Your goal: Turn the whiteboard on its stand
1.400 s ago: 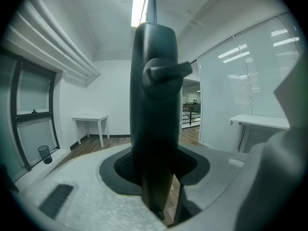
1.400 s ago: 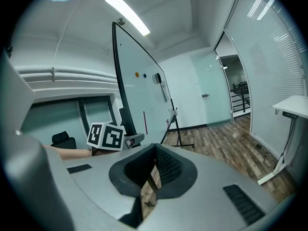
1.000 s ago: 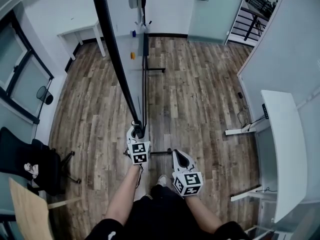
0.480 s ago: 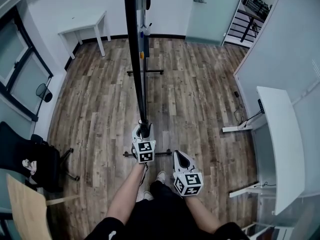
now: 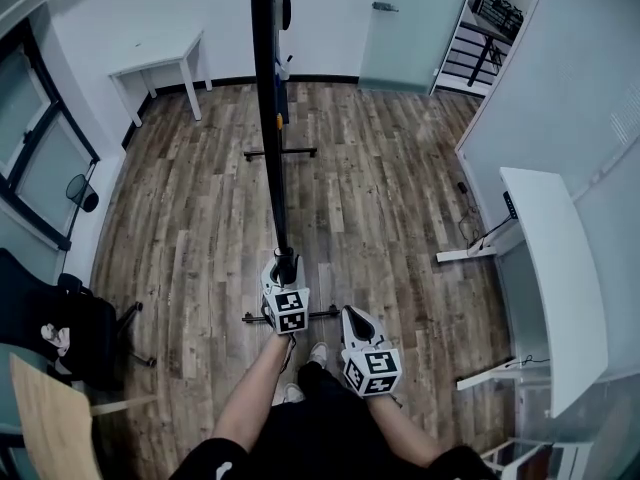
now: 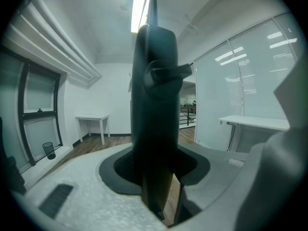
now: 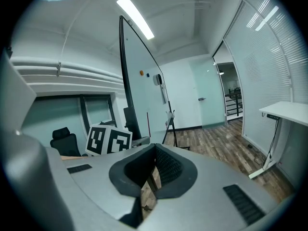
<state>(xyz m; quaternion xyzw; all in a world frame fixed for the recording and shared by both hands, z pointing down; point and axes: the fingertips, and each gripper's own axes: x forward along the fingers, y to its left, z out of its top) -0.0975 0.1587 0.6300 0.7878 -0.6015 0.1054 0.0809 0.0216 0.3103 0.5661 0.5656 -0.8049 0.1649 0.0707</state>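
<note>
A wood-plank floor (image 5: 380,188) fills the room. The whiteboard (image 5: 270,118) stands upright in the middle of it, and from the head view it shows edge-on as a thin black line running from the top of the picture down to the person. It is carried on a black stand (image 5: 280,153) whose foot bars lie crosswise on the floor at the far end and the near end. A long white desk (image 5: 550,268) sits along the right wall, a small white table (image 5: 160,58) in the far left corner, and a black office chair (image 5: 50,318) at the left. The left tongs (image 5: 284,265) pinch the near edge of the whiteboard's dark frame, which rises between the pads in the left gripper view. The right tongs (image 5: 352,316) hang just beside them, apart from the board, pressed together with nothing between.
</note>
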